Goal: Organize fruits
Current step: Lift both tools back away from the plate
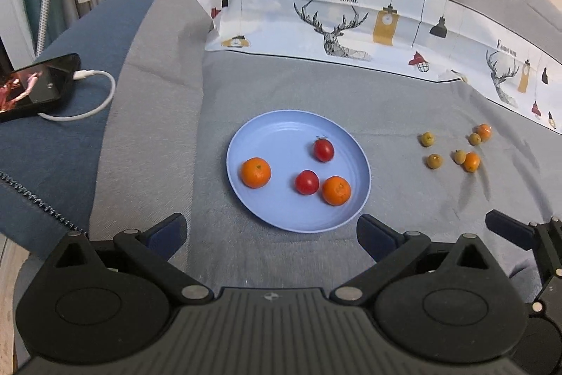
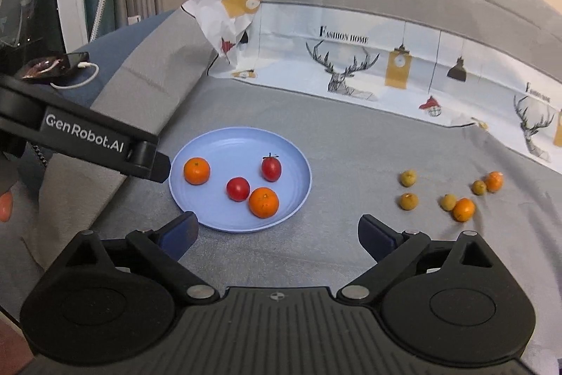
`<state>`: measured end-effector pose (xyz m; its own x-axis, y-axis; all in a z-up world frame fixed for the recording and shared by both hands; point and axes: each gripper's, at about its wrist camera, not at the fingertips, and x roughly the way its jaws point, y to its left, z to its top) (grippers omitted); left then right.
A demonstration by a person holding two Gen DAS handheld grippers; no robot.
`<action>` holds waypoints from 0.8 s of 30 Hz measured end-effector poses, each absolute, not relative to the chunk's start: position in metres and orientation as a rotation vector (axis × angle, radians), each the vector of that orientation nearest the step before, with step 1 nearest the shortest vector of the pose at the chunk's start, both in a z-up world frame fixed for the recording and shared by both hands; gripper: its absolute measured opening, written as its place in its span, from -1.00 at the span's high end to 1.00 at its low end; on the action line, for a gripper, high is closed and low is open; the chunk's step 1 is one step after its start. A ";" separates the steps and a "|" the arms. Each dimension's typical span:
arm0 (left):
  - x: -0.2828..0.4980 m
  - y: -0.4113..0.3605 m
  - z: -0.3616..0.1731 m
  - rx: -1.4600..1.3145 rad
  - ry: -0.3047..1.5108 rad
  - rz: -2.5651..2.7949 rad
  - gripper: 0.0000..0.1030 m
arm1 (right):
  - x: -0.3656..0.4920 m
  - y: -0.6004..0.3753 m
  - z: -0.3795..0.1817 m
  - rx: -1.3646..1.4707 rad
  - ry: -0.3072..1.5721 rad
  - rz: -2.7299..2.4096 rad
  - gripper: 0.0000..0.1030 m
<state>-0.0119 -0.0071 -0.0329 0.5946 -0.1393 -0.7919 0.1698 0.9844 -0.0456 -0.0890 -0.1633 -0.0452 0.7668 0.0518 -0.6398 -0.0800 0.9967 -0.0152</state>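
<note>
Hovering wide open and empty, both the left hand-held gripper (image 1: 270, 234) and the right hand-held gripper (image 2: 277, 236) face the blue plate (image 1: 281, 217), which holds two oranges and two tomatoes. Loose small fruits (image 2: 409, 201) lie well apart on the grey cover: light, round, prone to rolling, so pinch gently across the middle.

Two matte black handheld tongs are showing. The left tongs (image 1: 272, 232) are carrying dark blue pads on their fingers (image 1: 168, 232), black linkage arms with round silver pivot pins, two rounded housings and a ribbed centre plate bearing a small target mark. The right tongs (image 2: 277, 234) are showing the same build. White "GenRobot.AI" lettering is running along the left tongs' side.
</note>
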 end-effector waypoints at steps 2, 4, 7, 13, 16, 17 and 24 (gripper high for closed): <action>-0.019 -0.006 -0.029 0.036 0.906 -0.183 -0.99 | -0.097 -0.163 -0.041 -0.048 0.675 0.067 -0.91; -0.026 -0.006 -0.026 0.035 0.896 -0.186 -0.99 | -0.104 -0.162 -0.037 -0.050 0.658 0.064 -0.92; -0.034 -0.008 -0.022 0.042 0.882 -0.195 -0.99 | -0.112 -0.160 -0.034 -0.052 0.639 0.059 -0.93; -0.044 -0.013 -0.016 0.058 0.854 -0.207 -0.99 | -0.124 -0.161 -0.027 -0.051 0.608 0.048 -0.94; -0.047 -0.013 -0.013 0.058 0.847 -0.207 -0.99 | -0.126 -0.162 -0.024 -0.047 0.600 0.044 -0.94; -0.048 -0.013 -0.013 0.057 0.846 -0.207 -0.99 | -0.127 -0.162 -0.024 -0.046 0.597 0.044 -0.94; -0.051 -0.014 -0.012 0.062 0.848 -0.206 -0.99 | -0.131 -0.163 -0.023 -0.043 0.586 0.048 -0.94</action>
